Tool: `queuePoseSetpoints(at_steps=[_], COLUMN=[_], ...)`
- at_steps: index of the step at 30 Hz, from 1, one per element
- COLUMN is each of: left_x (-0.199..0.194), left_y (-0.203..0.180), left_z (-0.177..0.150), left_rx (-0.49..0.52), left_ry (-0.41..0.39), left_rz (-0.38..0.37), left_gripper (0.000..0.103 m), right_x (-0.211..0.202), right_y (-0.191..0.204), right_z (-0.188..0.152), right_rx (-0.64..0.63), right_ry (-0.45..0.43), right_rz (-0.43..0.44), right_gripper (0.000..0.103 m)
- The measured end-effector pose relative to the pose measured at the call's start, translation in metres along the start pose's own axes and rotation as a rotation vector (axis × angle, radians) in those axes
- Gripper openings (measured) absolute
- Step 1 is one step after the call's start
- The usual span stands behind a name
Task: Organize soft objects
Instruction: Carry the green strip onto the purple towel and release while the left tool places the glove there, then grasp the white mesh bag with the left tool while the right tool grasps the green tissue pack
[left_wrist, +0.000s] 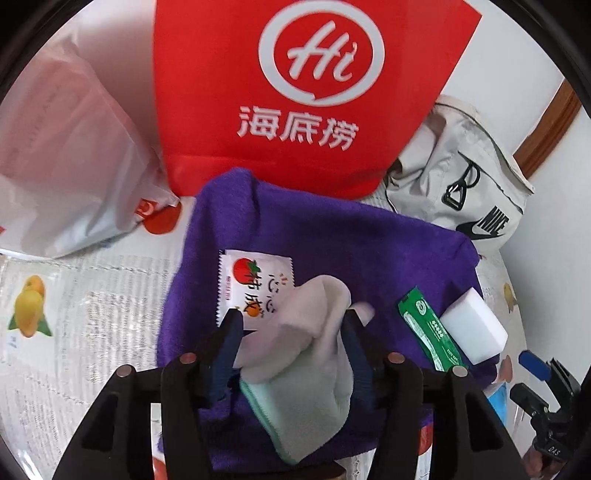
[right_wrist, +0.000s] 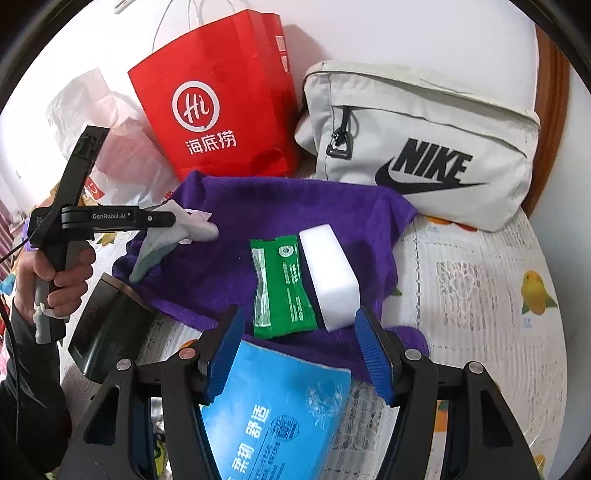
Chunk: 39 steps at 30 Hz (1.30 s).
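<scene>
My left gripper (left_wrist: 291, 321) is shut on a pale folded cloth (left_wrist: 306, 343) and holds it above the purple towel (left_wrist: 332, 236); the right wrist view shows the cloth (right_wrist: 177, 229) hanging from its tip. A white tomato-print sachet (left_wrist: 247, 280) lies on the towel under the cloth. A green sachet (right_wrist: 282, 284) and a white sponge block (right_wrist: 330, 277) lie side by side on the towel (right_wrist: 295, 206). My right gripper (right_wrist: 299, 328) is open and empty, just in front of them, above a blue tissue pack (right_wrist: 288, 413).
A red paper bag (right_wrist: 218, 99), a grey Nike pouch (right_wrist: 424, 144) and a white plastic bag (left_wrist: 62, 147) stand at the back by the wall. A dark box (right_wrist: 110, 339) lies left of the towel. The fruit-print tablecloth (right_wrist: 480, 295) shows on the right.
</scene>
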<state>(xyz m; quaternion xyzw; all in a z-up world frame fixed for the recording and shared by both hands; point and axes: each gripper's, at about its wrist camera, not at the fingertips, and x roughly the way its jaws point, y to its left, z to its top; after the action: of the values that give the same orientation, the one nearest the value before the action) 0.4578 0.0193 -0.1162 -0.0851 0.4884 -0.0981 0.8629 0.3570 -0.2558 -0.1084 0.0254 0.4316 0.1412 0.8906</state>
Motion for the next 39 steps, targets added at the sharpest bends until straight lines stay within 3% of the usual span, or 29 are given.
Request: queuePoseSetpoints(at_steps=[6,10,14,17,26,30,36,39], left_x=[-0.033,-0.072,-0.102,-0.119,-0.138,-0.134,-0.131,-0.136], left_y=[-0.003,-0.009,-0.012,-0.012,-0.013,-0.012,0.004,0.013], left_z=[-0.008,-0.028,-0.055,-0.078,-0.159,-0.195,-0.232,-0.244], left_rx=[0.008,0.051,0.07,0.078,0.071,0.071,0.015,0.006], left_ry=[-0.053,-0.137,-0.144,-0.132,-0.058,-0.025,-0.008,-0.019], left_rz=[0.018,0.026,0.029,0.05,0.001,-0.034,-0.046,-0.014], left_gripper=[0.055,0.055,0.055,0.055,0.055,0.063,0.064,0.068], right_x=[-0.018,-0.033,-0.048,-0.058,-0.094,-0.104,-0.105,-0.099], right_y=[0.008,0.018,0.027,0.031,0.056,0.072,0.097,0.117], right_z=[-0.01,-0.022,-0.038,-0.053,-0.097,-0.122,-0.154,-0.17], right_rx=[0.006,0.012,0.026,0.043,0.038,0.009,-0.02,-0.065], right_ry=[-0.011,-0.02,-0.022,-0.026,-0.057,-0.043,-0.004,0.02], right_rz=[0.018,0.03,0.046,0.066,0.133,0.138,0.183,0.181], right_gripper=[0.062,0.062,0.062,0.062,0.062,0.064,0.064,0.064])
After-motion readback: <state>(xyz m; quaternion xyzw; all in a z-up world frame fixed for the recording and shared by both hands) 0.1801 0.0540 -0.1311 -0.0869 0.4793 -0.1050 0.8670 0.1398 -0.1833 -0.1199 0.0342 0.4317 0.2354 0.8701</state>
